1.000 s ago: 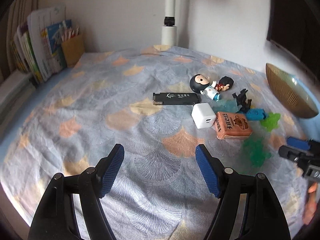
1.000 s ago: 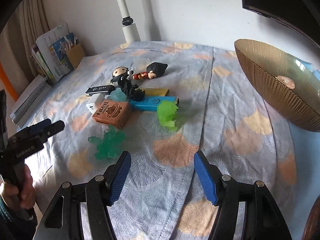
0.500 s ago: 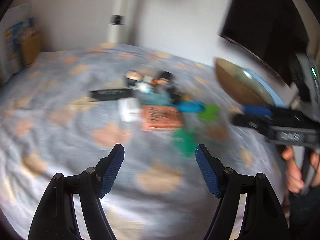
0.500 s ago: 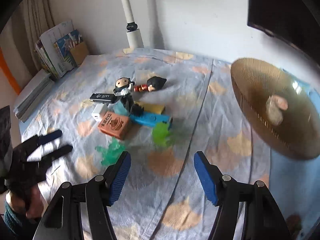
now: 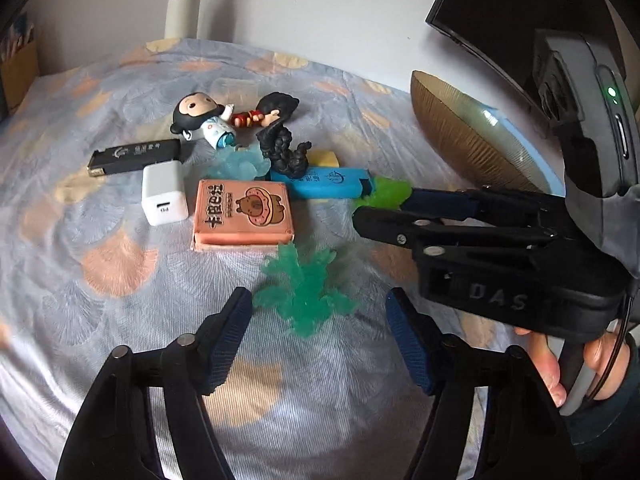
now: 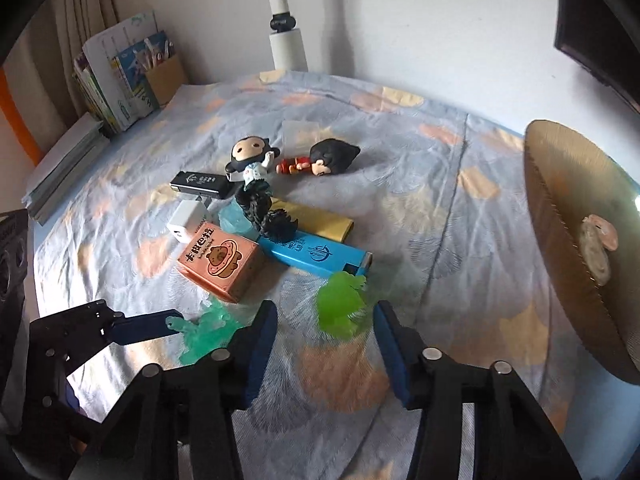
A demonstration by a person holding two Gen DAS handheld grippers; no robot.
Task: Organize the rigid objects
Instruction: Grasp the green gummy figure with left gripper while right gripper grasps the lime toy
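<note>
A pile of small things lies on the patterned cloth: an orange box, a white charger, a black USB stick, a blue lighter, a black figure and two dolls. My left gripper is open and closing, a teal translucent toy between its pads, untouched. My right gripper is open and closing, with a lime green toy between its fingertips, and a gap shows at the left pad. Both grippers point down, close side by side.
A ribbed gold bowl with a small pale object inside stands at the right. A white lamp pole rises at the back, books and a cardboard holder at the back left, a dark monitor at the upper right. A hand holds the right gripper.
Both grippers have come in toward the pile, the left swinging right over the teal toy, the right over the lime toy. Both pairs of jaws stand narrower than before.
</note>
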